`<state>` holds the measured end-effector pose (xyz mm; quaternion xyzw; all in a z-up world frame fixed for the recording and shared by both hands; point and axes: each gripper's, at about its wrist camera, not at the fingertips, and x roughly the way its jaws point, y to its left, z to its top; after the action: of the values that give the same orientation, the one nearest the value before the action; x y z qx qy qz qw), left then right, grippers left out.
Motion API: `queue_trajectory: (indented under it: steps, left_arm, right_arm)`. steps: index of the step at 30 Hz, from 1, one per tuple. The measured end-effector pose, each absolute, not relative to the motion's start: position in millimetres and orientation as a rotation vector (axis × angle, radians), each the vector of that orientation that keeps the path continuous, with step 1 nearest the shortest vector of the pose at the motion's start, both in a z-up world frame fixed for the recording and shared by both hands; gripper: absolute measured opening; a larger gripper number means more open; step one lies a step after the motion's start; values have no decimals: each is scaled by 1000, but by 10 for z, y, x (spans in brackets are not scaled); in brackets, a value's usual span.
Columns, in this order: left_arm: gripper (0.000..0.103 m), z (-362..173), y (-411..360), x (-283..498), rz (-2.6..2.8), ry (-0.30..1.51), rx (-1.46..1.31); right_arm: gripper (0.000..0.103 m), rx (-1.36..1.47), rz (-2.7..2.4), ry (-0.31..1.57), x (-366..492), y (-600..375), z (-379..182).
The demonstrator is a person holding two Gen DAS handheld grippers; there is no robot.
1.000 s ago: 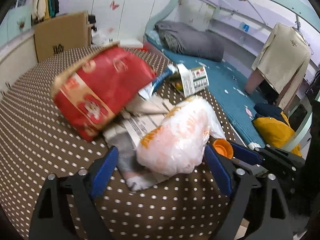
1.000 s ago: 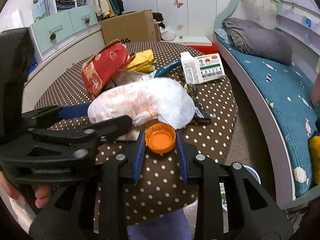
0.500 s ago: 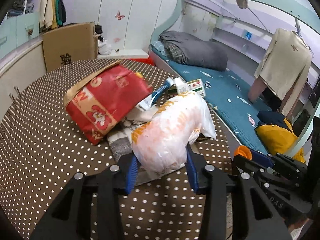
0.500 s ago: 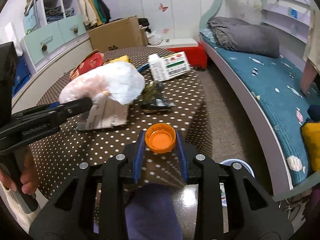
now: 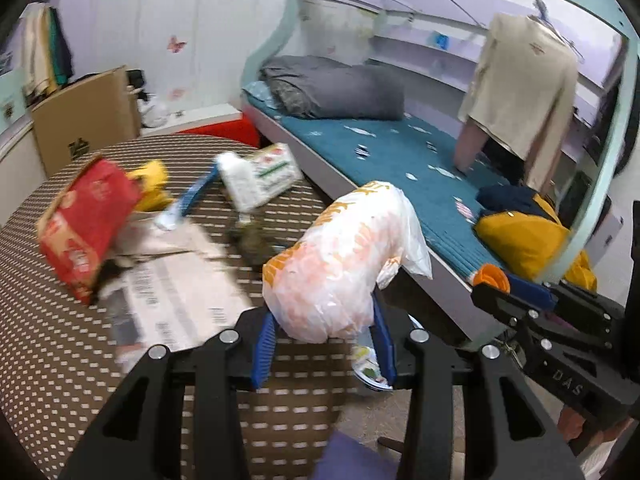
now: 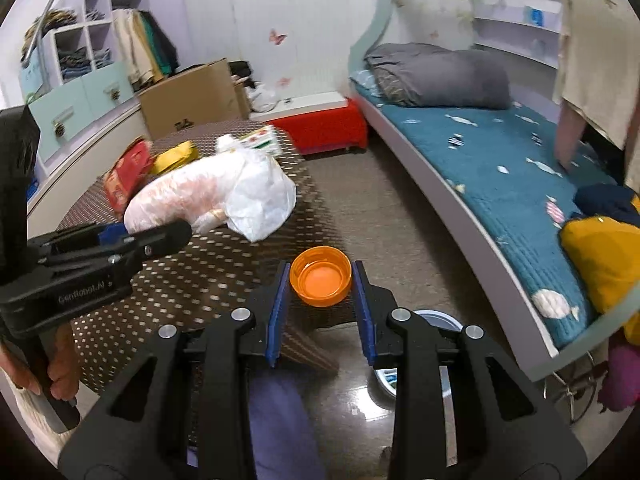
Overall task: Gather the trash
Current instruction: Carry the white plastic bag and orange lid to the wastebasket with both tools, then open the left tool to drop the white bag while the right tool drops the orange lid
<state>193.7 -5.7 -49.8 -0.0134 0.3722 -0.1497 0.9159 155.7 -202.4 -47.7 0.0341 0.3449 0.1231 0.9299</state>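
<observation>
My left gripper [image 5: 322, 340] is shut on a white and orange plastic bag [image 5: 340, 264] and holds it above the right edge of the dotted brown table [image 5: 48, 360]. The bag also shows in the right wrist view [image 6: 212, 196]. My right gripper [image 6: 320, 304] is shut on an orange bottle cap [image 6: 321, 282], held beyond the table edge over the floor. The cap also shows in the left wrist view [image 5: 490, 276]. A round bin [image 6: 436, 320] with a blue rim sits on the floor below, partly hidden by my right gripper; part of it shows in the left wrist view [image 5: 370, 368].
On the table lie a red paper bag [image 5: 86, 228], a yellow wrapper [image 5: 154, 184], a white carton [image 5: 260, 178], a blue tube [image 5: 192, 198], flat printed paper [image 5: 176, 296] and a dark wrapper [image 5: 254, 240]. A bed [image 6: 500, 172] runs along the right. A cardboard box [image 6: 192, 96] stands behind the table.
My left gripper closed on the plastic bag, lifted it and carried it right, to the table's edge. My right gripper carried the orange cap off the table, over the floor.
</observation>
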Motion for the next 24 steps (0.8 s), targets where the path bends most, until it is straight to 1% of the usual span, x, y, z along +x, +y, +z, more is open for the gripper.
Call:
queue_trajectory:
  steps: [13, 24]
  left_arm:
    - [42, -745, -1075, 1992, -481, 829, 104]
    - [42, -1274, -1902, 2159, -596, 966, 221]
  right_arm:
    - [30, 170, 72, 731, 1486, -2873, -657]
    - [30, 244, -70, 833, 1474, -3507, -1099]
